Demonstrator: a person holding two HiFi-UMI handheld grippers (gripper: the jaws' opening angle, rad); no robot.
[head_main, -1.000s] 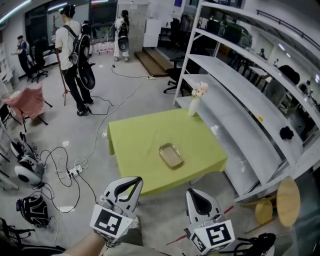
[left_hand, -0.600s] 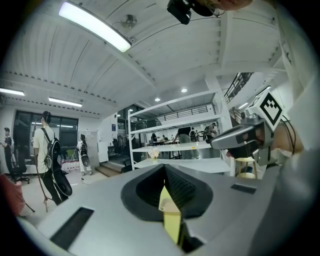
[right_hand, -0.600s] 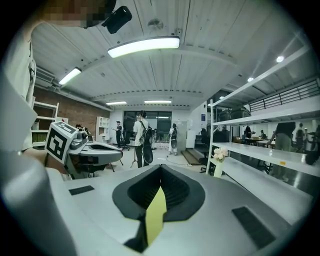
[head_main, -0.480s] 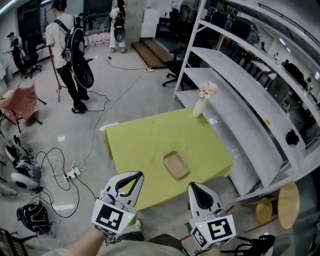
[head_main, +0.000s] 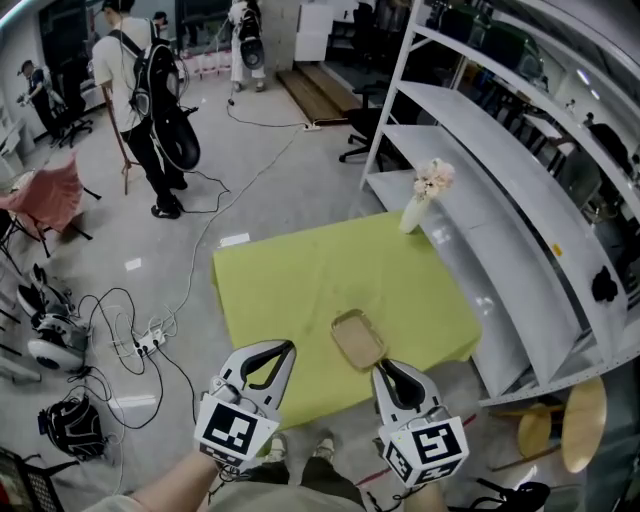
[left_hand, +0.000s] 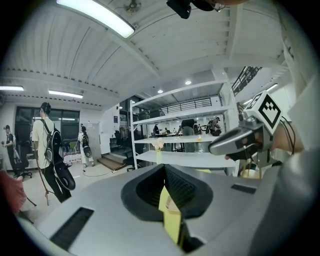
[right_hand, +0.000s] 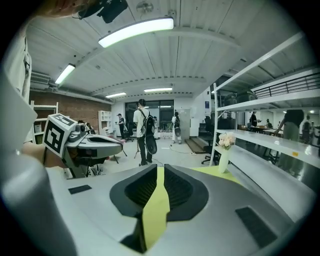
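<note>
Tray (head_main: 359, 339) on green table (head_main: 290, 280) | left tongs (head_main: 287, 346) clenched, empty | right tongs (head_main: 379, 367) clenched, empty, near tray

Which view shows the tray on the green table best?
The head view: the whole tray lies in sight from above, on the green table. The left gripper view shows at most a sliver between the fingers; the right gripper view shows only the table.

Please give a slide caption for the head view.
Hand-held grey left gripper and right gripper hover before a yellow-green clothed table bearing a shallow tan tray.
</note>
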